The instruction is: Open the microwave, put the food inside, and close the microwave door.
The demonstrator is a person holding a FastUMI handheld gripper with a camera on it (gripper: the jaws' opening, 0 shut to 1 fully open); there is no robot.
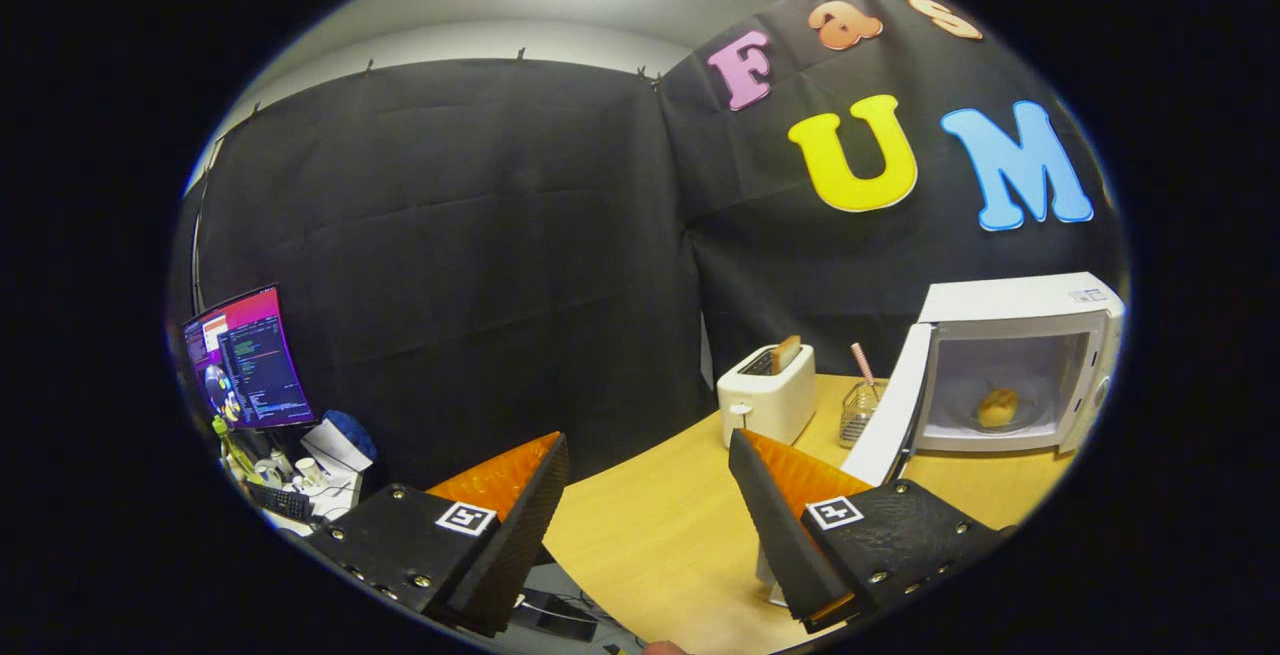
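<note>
Wooden table (660,525) stands against black cloth walls, with a toaster (766,397) on it. The claw (648,495) is released, gripping nothing. The microwave (1010,365), door (885,420) open with food (998,407) inside, sits at right, well beyond the fingers.

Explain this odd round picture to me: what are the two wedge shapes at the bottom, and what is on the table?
Those wedges are the two fingers of a hand-held gripper, a tool a person carries; the camera rides on it and looks forward along them. They stand apart, holding nothing. Beyond them on the wooden table sit a white toaster with a slice of toast sticking up, a small wire basket, and a white microwave. Its door hangs open, with the food already inside. A desk with a monitor stands off to one side.
</note>
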